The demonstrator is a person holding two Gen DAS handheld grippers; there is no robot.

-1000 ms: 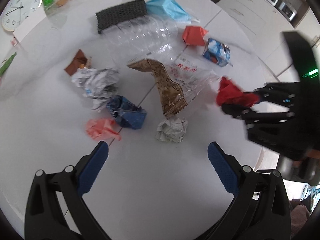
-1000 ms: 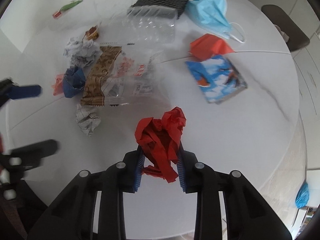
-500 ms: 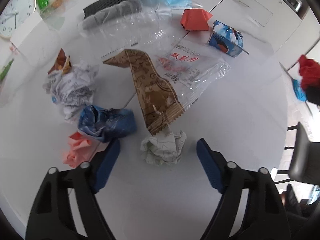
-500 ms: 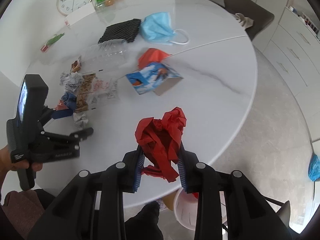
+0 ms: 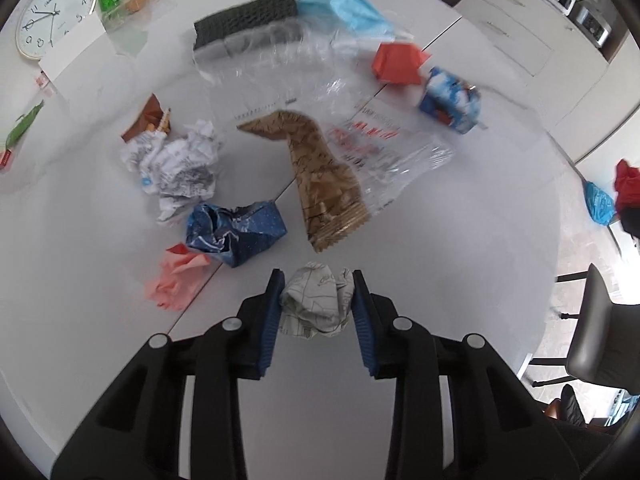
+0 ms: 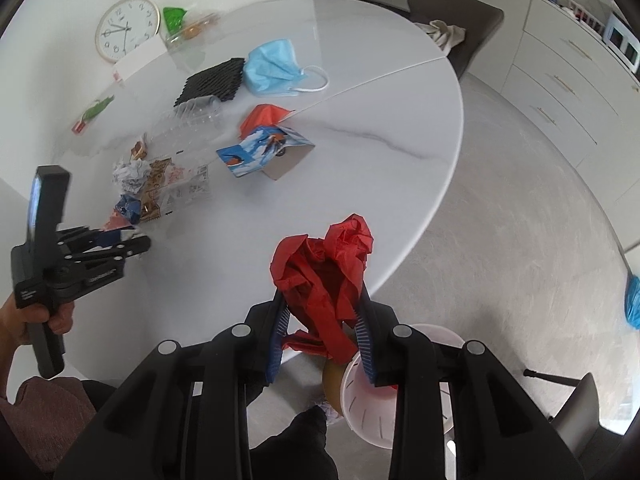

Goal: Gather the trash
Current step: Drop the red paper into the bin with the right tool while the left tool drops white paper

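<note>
My left gripper (image 5: 316,300) has just been closing onto the small crumpled white paper ball (image 5: 317,300) (light, springy), which could squirt free.

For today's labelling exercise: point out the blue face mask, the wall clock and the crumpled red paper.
blue face mask (image 6: 269,65), right wrist view, pleated middle.
wall clock (image 6: 127,29), right wrist view, dial centre.
crumpled red paper (image 6: 328,268), right wrist view, middle of wad.

Both wrist views steeply downward; shared table (image 5: 460,280)
</note>
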